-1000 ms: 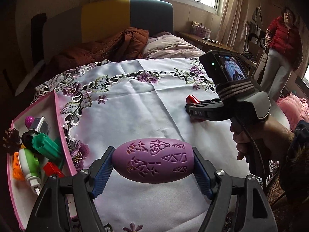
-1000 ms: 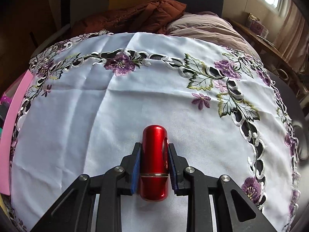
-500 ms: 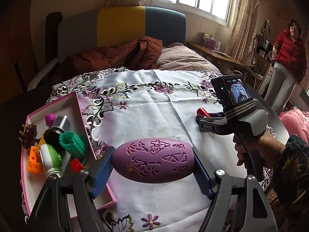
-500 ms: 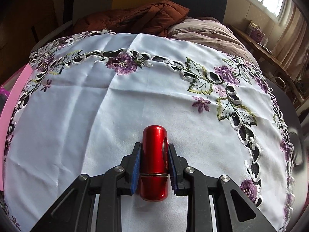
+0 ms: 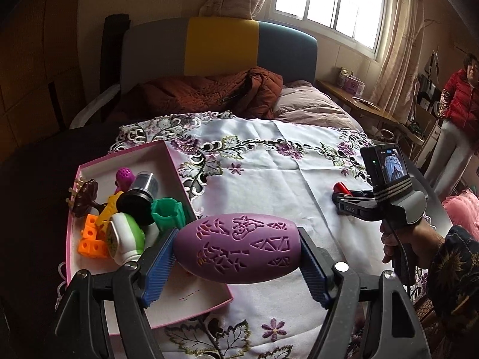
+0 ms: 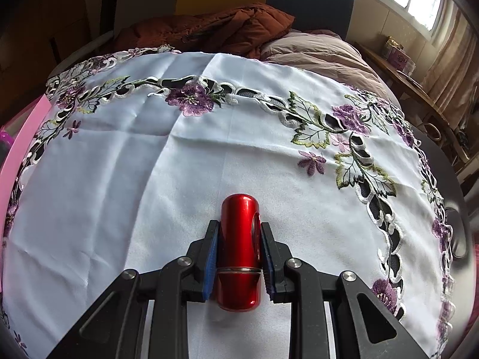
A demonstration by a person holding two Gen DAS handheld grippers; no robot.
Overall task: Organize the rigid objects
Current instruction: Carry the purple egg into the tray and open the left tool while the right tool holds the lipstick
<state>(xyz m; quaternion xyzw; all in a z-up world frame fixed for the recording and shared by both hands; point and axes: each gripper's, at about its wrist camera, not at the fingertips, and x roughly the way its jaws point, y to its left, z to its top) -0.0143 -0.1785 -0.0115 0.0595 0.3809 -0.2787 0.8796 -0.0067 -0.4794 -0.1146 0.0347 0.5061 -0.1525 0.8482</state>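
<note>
My left gripper [image 5: 236, 249] is shut on a purple egg-shaped object [image 5: 236, 246] with cut-out patterns, held lengthwise between the blue pads above the near right corner of a pink box [image 5: 167, 161]. The box holds several toys: an orange block piece [image 5: 89, 239], a green-and-white bottle [image 5: 125, 240], a green cup shape [image 5: 167, 214] and a black-and-silver jar [image 5: 140, 191]. My right gripper [image 6: 238, 248] is shut on a glossy red capsule [image 6: 238, 239] just above the white embroidered cloth [image 6: 119, 179]. In the left wrist view that gripper [image 5: 344, 193] sits at the right in a hand.
The cloth [image 5: 269, 173] covers a round table in front of a bed with a rust-coloured quilt [image 5: 209, 95] and a pillow [image 5: 308, 104]. A person in a red jacket [image 5: 458, 104] stands at the far right. A pink cushion [image 5: 461, 209] lies near the table's right edge.
The left gripper has drawn back and up with the purple egg, so the pink box now lies under and beside it. The right gripper and red capsule have stayed put.
</note>
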